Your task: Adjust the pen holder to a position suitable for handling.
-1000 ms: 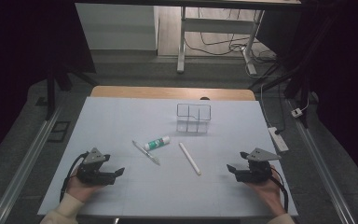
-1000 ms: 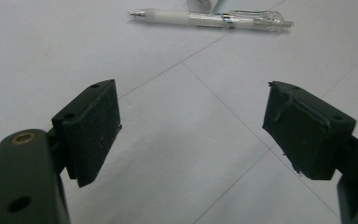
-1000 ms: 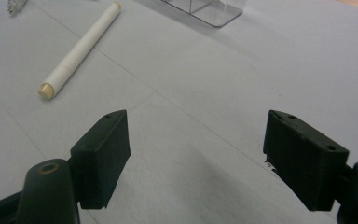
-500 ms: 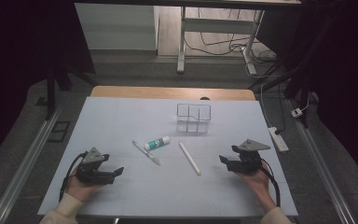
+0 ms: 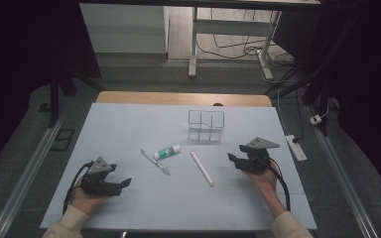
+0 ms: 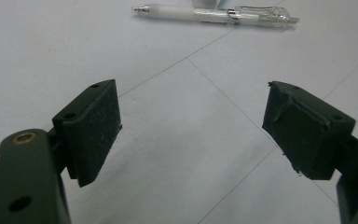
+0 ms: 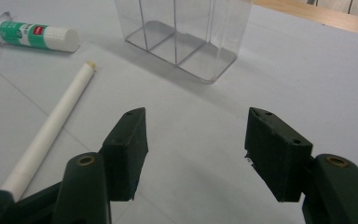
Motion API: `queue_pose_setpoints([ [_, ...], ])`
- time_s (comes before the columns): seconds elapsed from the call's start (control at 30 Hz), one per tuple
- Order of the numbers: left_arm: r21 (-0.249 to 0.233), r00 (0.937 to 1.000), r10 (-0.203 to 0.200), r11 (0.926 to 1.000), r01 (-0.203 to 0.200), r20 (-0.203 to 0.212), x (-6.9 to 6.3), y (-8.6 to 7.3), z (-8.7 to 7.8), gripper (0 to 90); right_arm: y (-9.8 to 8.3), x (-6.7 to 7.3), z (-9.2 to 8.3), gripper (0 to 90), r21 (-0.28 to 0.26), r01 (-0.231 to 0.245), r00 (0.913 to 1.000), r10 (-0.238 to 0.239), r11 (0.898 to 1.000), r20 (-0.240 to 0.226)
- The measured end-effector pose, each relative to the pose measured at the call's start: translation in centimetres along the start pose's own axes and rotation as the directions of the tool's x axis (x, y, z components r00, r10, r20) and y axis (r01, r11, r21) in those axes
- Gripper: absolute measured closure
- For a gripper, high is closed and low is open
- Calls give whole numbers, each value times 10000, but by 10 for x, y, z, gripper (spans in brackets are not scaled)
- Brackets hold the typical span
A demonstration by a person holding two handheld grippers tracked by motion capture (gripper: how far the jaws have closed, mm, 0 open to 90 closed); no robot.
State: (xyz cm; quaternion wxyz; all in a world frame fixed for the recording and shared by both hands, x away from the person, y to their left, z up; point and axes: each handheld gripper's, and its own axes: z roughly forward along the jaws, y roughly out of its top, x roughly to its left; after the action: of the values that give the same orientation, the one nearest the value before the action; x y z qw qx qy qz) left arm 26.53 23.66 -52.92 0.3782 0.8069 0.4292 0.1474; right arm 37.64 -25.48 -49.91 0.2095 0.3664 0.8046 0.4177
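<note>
We see the bench carrying four things near mid-frame in the high view. The divided box stands farthest back, right of centre. Below and left of it lies the glue stick, with the pen just to its lower left. The stick lies slantwise below the box, right of the pen and apart from it.

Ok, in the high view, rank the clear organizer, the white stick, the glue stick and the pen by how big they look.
1. clear organizer, plainly the largest.
2. white stick, the longest of the slim items.
3. pen, shorter and the thinnest.
4. glue stick, about the pen's length but thicker, so those two are too close to rank.
</note>
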Motion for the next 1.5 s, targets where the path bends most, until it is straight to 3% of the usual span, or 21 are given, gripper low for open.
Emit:
queue_pose_setpoints([
  [0.4,89,10000,20,10000,-20,32,0,0,1,192,9,-7,14,509,-168,-340,9994,341,9993,52],
  [0.67,169,10000,54,9998,-55,54,0,0,2,192,16,-9,24,585,-144,-249,9996,250,9996,97],
  [1.07,275,9999,87,9996,-90,79,-1,-1,3,191,23,-13,43,883,141,-76,9998,74,9999,197],
  [1.5,333,9999,138,9993,-141,96,-1,-1,4,191,37,-23,62,888,-156,-650,9970,656,9978,403],
])
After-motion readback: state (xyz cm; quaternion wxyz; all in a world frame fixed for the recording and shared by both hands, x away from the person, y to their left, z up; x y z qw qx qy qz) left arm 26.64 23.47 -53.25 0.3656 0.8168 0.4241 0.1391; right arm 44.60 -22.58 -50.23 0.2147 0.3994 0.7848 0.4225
